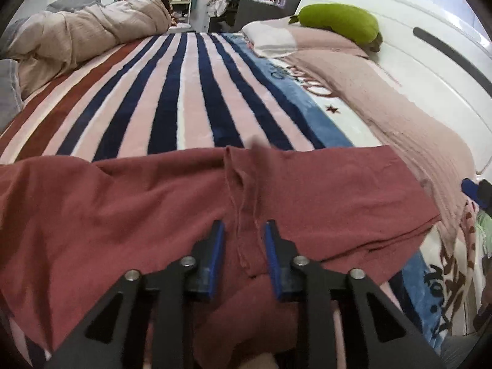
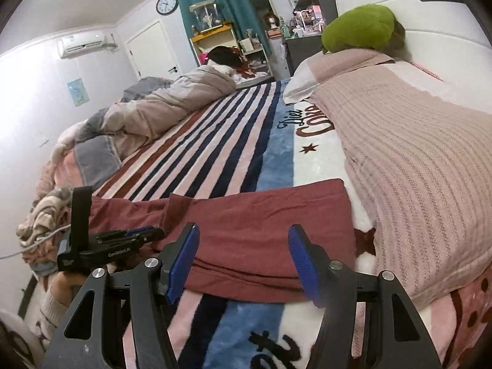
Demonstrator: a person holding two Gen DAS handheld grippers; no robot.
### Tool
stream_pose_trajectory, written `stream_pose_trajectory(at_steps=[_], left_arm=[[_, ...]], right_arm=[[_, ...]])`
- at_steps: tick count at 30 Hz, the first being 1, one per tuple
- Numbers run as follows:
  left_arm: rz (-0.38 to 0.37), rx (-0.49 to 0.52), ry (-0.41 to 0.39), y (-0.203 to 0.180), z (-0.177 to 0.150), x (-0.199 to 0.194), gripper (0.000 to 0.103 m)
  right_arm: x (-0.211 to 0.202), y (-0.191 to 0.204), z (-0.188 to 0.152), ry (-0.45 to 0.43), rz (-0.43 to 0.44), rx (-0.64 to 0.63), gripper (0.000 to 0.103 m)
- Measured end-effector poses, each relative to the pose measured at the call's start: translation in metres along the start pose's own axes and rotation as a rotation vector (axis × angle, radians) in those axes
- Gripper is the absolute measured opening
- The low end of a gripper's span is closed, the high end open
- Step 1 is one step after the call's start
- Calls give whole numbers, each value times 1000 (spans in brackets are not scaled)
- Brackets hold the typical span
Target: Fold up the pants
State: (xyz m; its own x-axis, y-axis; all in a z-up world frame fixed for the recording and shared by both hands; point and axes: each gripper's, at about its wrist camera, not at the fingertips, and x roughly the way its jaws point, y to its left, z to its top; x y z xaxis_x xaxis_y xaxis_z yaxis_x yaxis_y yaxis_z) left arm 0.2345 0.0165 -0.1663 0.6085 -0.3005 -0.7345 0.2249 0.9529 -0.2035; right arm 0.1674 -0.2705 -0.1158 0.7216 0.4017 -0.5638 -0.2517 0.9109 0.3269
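The dark red pants (image 1: 153, 203) lie across the striped blanket, folded lengthwise, and show in the right wrist view (image 2: 261, 224) too. My left gripper (image 1: 244, 226) hovers low over them with a raised fabric ridge (image 1: 243, 184) between its parted blue pads; the jaws do not pinch it. In the right wrist view the left gripper (image 2: 144, 233) sits at the left over the pants. My right gripper (image 2: 243, 233) is wide open, above the near edge of the pants' right end, holding nothing.
The striped blanket (image 1: 190, 98) covers the bed. A crumpled beige duvet (image 2: 160, 107) lies at the far left. A pink knitted throw (image 2: 415, 160), a pillow (image 1: 270, 37) and a green plush toy (image 2: 363, 27) lie along the white headboard (image 1: 415, 46) at right.
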Motion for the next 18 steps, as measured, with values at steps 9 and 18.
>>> stream_pose_trajectory(at_steps=[9,18], left_arm=[[-10,-42,24,-14,-1,18,24],[57,-45,0,-6,-8,-2,7]], right_arm=[[3,5,-1,11,15,-11,56],[1,7,-1,5,20,-8,56]])
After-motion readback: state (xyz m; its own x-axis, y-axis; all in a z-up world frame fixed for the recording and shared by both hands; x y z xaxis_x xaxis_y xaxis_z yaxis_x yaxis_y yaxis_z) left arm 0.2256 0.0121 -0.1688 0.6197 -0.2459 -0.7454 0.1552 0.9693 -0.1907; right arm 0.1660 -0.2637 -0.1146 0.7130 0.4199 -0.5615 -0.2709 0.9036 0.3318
